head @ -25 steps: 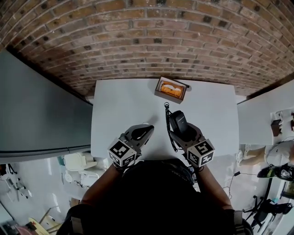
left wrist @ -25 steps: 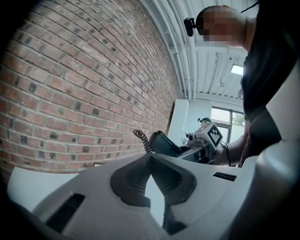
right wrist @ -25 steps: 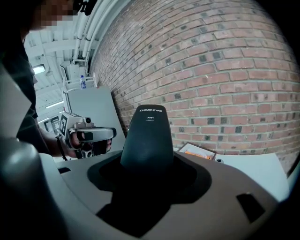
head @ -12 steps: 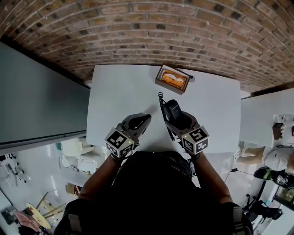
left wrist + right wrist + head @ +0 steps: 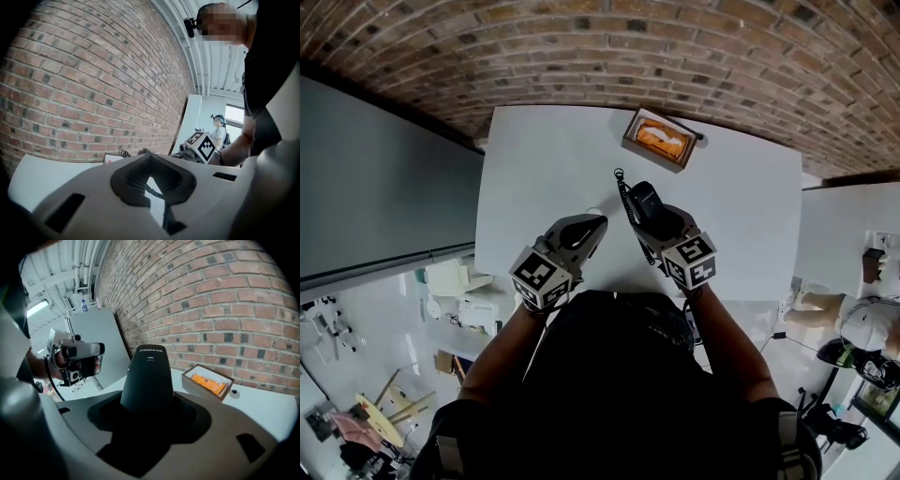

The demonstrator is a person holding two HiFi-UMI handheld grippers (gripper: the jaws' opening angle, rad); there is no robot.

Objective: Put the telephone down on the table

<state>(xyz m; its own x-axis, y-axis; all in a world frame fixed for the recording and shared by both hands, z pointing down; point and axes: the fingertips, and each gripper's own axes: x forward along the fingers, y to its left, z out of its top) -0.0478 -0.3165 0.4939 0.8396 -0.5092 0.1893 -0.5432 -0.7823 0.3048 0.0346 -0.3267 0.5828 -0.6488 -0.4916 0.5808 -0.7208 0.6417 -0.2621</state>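
Set-down not done yet: right gripper (image 5: 664, 225) is clamped on the telephone (image 5: 147, 376), which juts ahead of its jaws over the table (image 5: 534, 169). Left gripper (image 5: 589, 225) sits alongside, jaws together, empty. Next, I'd say: lower until it rests flat, then release, minding the cord (image 5: 622, 187).

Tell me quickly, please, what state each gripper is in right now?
The left gripper: jaws closed, holding nothing.
The right gripper: jaws closed on the telephone.

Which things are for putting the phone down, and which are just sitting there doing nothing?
For the job:
- black telephone handset, gripped by the right gripper
- its coiled cord
- white table

Just lying about:
- wooden box with something orange inside
- left gripper, holding nothing
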